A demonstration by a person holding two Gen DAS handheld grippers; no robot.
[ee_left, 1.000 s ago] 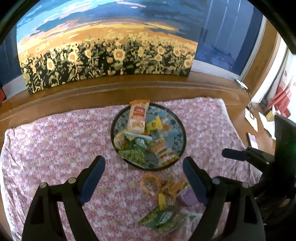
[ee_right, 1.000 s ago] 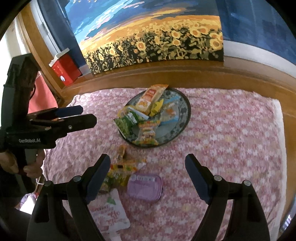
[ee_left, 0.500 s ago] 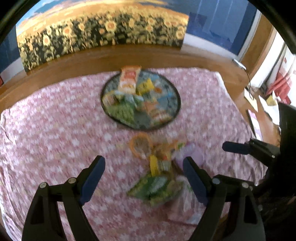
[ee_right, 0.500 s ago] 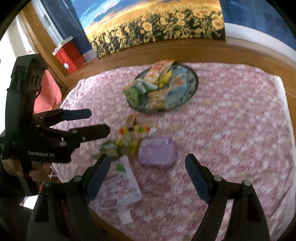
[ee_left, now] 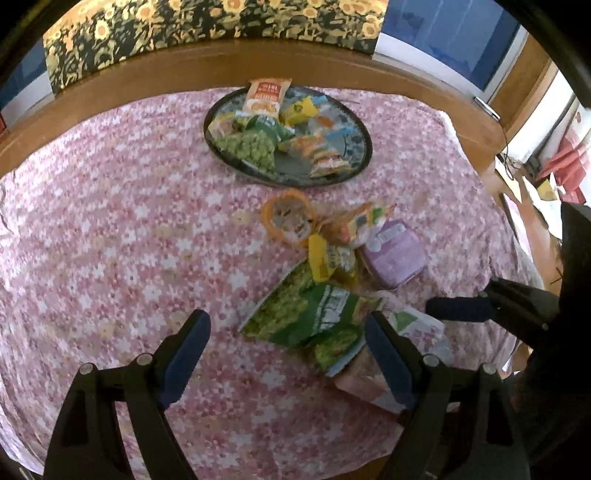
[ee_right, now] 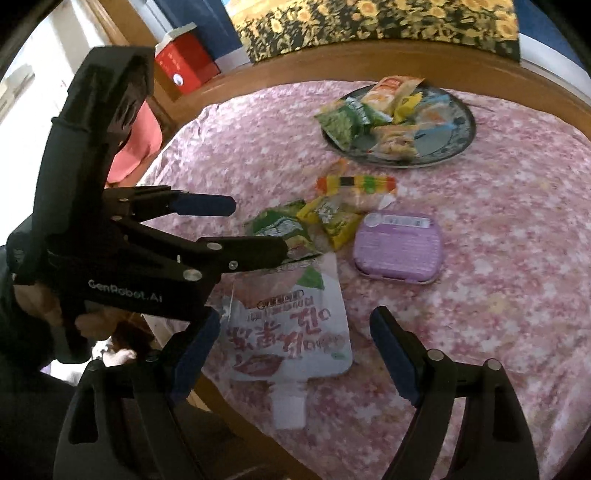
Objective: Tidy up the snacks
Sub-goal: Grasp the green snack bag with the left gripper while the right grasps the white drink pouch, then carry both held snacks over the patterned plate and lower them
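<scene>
Both my tools empty, jaws apart: left tool [ee_left: 284, 343] over the green pea bag [ee_left: 295, 314], right tool [ee_right: 291, 343] over the white spout pouch [ee_right: 291, 332] at the surface's near edge. Loose snacks (purple tin [ee_right: 399, 247] included) lie clustered short of the plate [ee_right: 461, 136], presumably their destination; it's half filled.

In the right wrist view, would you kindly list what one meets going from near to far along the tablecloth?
White spouted pouch → purple box → striped candy packet → dark plate of snacks → sunflower painting.
</scene>
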